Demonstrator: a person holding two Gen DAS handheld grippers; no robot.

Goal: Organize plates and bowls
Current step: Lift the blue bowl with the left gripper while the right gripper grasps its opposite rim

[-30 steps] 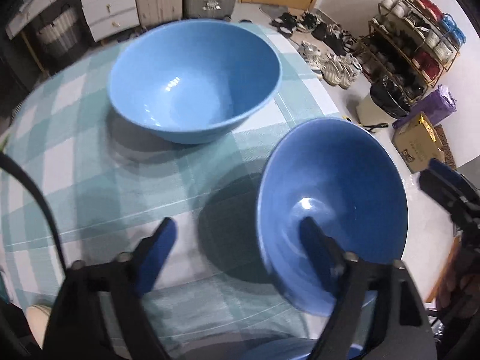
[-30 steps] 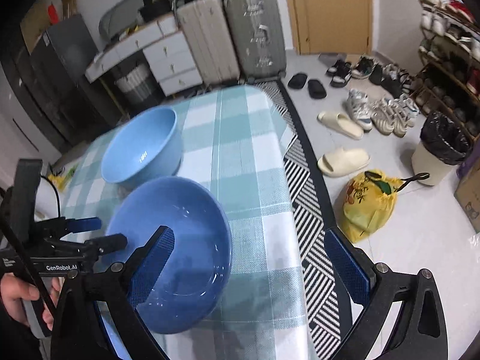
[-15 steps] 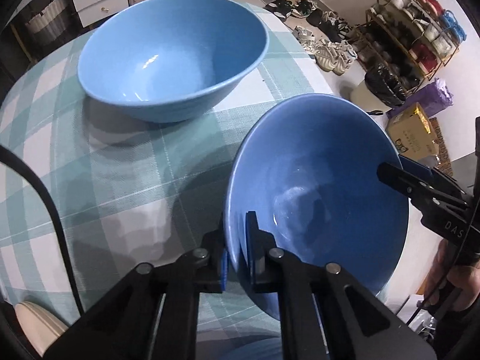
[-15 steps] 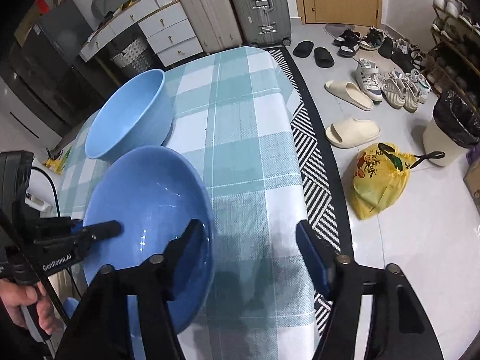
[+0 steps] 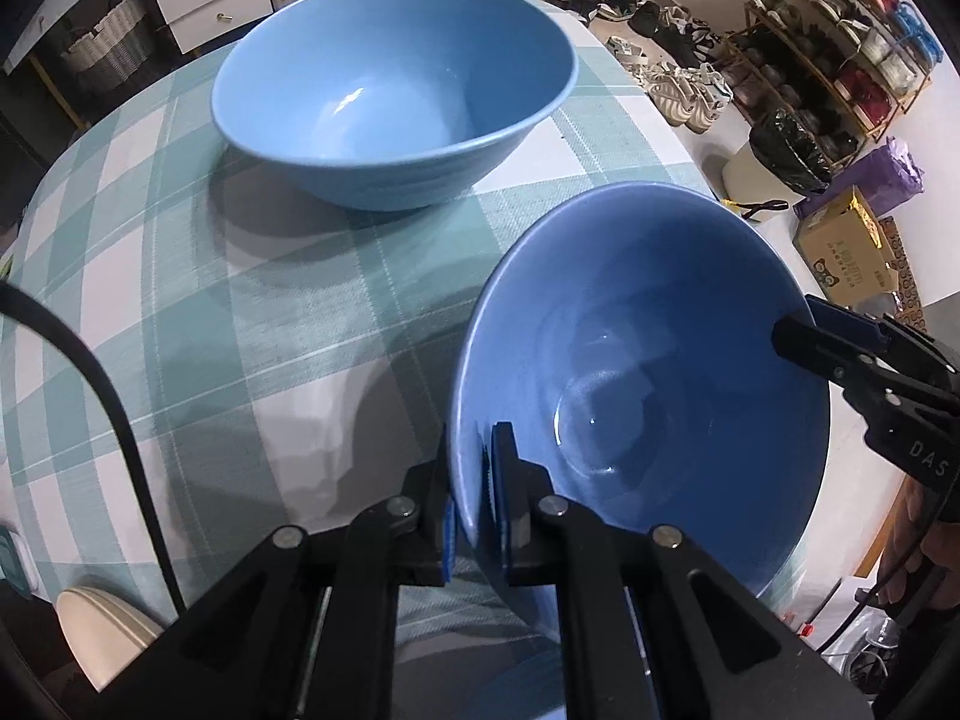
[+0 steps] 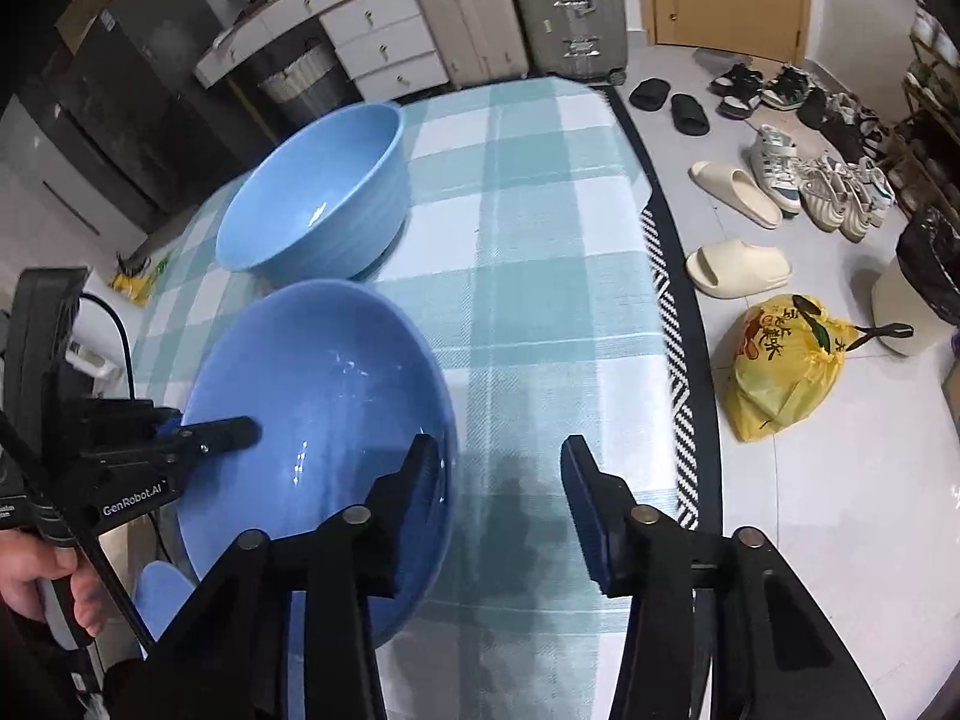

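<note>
Pinching the rim of the darker blue bowl (image 5: 648,360) with the left tool (image 5: 474,450), one pad pressing inside the wall and the other outside, jaws drawn tight on the thin edge. Gripping at the rim because of the wide, smooth body, too broad to span any other way.

Carrying this bowl tilted and seemingly raised off the desk (image 5: 240,300), in front of the light blue bowl (image 5: 390,96) and a little to its right, with a strip of checked cloth showing between the two. Leaning it away from the pinch, most likely from its own weight hanging off a single edge grip.

Bringing the right tool (image 6: 501,450) in at the opposite side of the rim, jaws standing apart, one finger (image 6: 420,468) crossing over the inside of the bowl (image 6: 318,420) and the other out over the cloth. Straddling the edge without clamping it, apparently readying a second hold against the swing.

Leaving the light blue bowl (image 6: 312,198) upright and untouched on the desk, mouth open, probably as the base for nesting.

Risking a slip or a twist at the left pinch while moving toward the light blue bowl; needing a level approach above its mouth before lowering.
</note>
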